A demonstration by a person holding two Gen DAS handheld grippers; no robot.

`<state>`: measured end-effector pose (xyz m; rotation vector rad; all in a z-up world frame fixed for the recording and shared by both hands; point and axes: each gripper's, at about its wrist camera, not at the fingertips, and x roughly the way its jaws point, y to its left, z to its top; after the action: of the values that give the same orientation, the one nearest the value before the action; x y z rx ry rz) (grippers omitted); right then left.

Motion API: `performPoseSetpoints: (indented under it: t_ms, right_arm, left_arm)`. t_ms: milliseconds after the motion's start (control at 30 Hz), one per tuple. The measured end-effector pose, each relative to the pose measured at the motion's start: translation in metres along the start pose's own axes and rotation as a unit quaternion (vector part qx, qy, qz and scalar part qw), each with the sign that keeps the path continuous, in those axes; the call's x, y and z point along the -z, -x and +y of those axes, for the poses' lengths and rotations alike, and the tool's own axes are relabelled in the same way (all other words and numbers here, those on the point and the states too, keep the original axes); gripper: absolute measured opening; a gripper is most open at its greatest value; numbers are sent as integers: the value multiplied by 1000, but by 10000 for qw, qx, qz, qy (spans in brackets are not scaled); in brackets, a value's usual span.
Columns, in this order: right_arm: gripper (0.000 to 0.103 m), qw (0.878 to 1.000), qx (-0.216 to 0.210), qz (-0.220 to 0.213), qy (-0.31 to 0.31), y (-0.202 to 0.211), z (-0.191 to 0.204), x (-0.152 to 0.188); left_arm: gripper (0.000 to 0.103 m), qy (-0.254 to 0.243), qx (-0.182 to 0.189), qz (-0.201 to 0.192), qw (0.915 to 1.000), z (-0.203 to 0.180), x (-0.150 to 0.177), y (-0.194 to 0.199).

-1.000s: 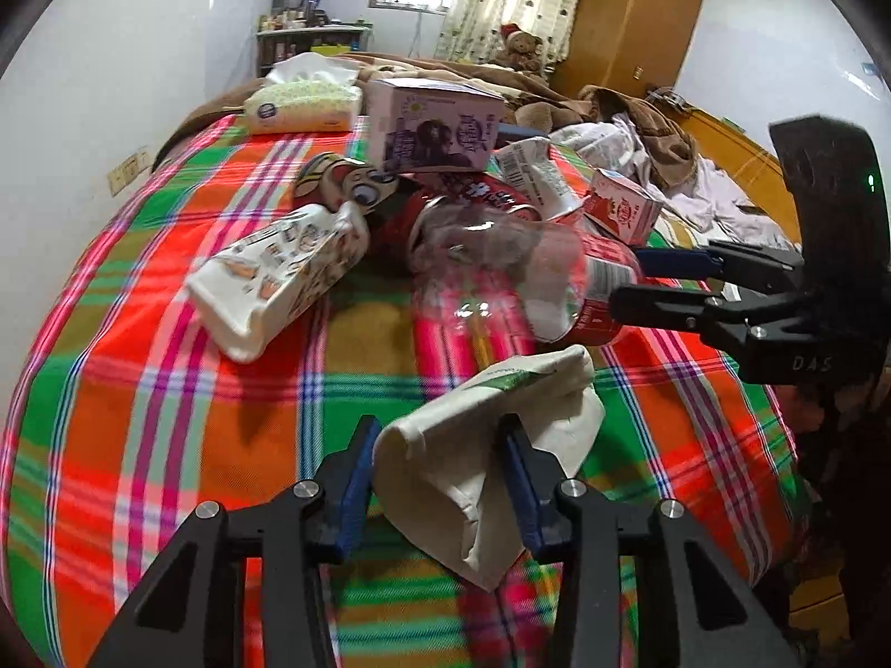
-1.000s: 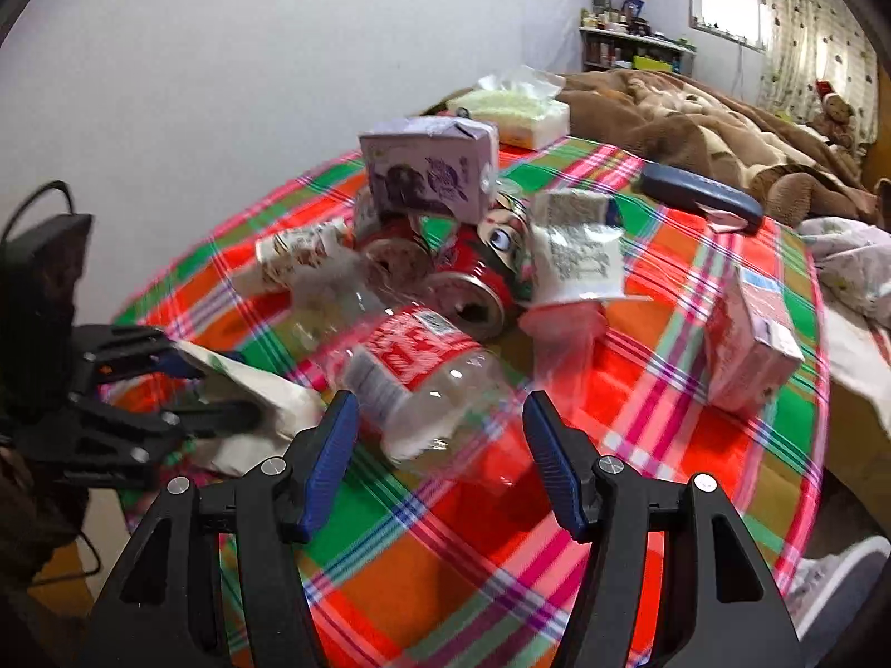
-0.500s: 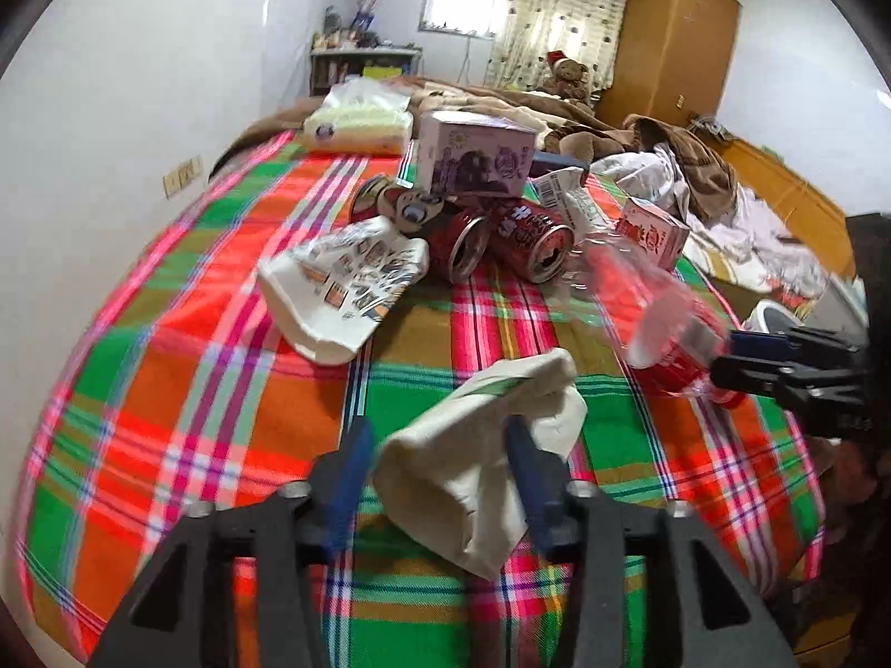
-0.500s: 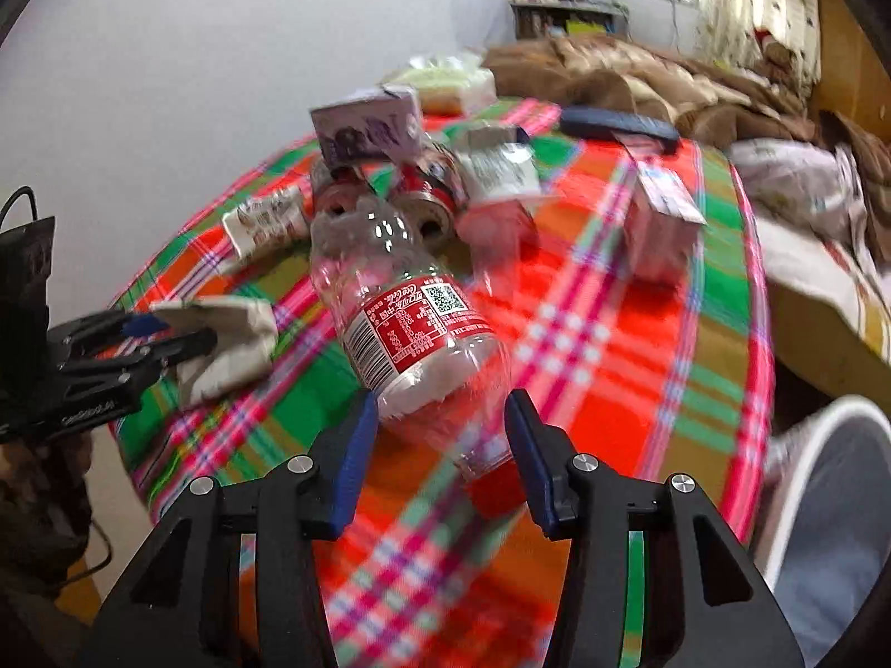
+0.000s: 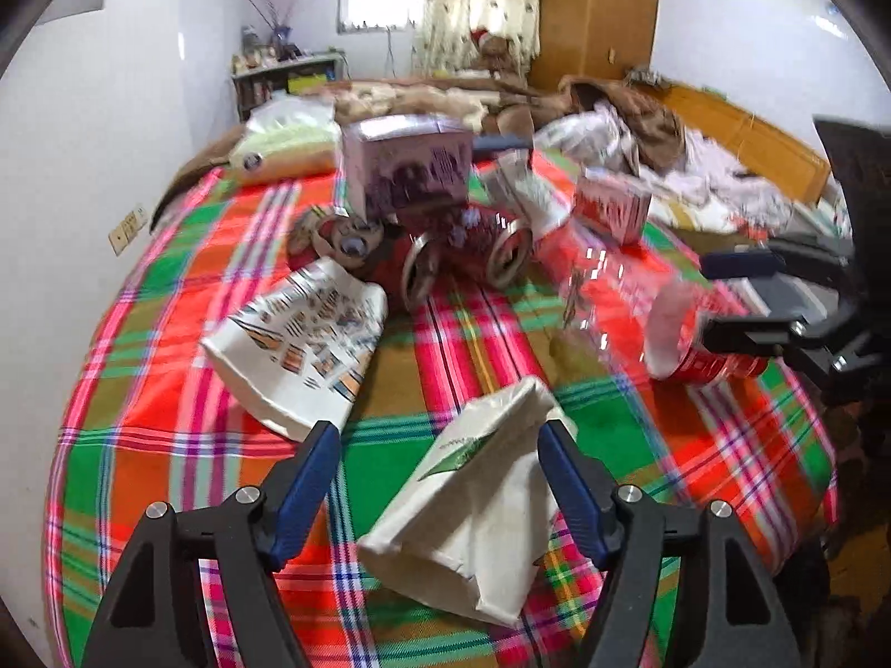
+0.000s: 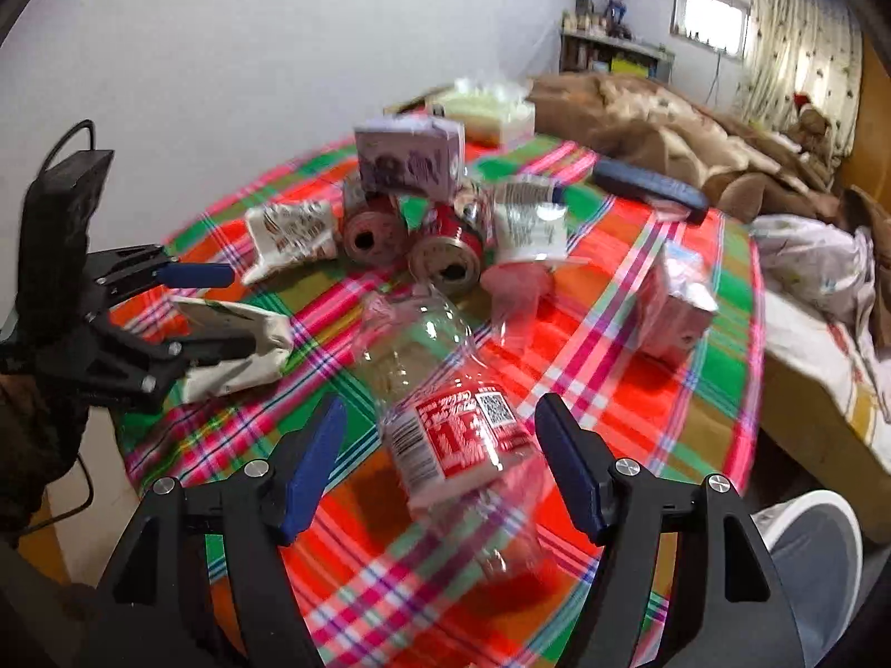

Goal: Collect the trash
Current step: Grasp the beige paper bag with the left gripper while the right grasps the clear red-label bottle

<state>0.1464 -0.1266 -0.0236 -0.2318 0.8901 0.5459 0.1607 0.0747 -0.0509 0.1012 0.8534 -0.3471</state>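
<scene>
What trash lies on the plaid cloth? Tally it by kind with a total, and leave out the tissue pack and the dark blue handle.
Cans: 3
Box cartons: 2
Crumpled paper packs: 3
Plastic bottle: 1
Clear cup: 1
Total: 10

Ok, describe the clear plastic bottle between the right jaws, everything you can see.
The plastic bottle is clear, empty-looking and dented, with a red and white label bearing a barcode and QR code. It lies on its side over the plaid cloth, neck pointing toward the cans. The right gripper straddles it; its jaws have just been opening, and gaps show on both sides.
</scene>
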Motion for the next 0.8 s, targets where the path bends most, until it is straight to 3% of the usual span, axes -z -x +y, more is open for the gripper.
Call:
performPoseSetpoints:
  t_ms: [67,233,367,500,800]
  right_arm:
    - [72,9999,61,142,55,-12,3,0]
    - [72,9997,88,193,-116,-12,2,5]
    - [70,9994,44,68,-328,-7,0,11]
    - [68,9988,155,-69,-468,-1,1,18]
    - [66,9950,161,-414,-894,16,-7,28]
  left_arm:
    - [73,33,176,192,9997,-1,3,-10]
    - [72,181,255,142,9994,-4,8,-9]
    - [45,284,384,96,9988,-6,10,-5]
    - [26,355,397,21,9986,-12,8,-1]
    - [22,563,257,-270,9977,-23,1,16]
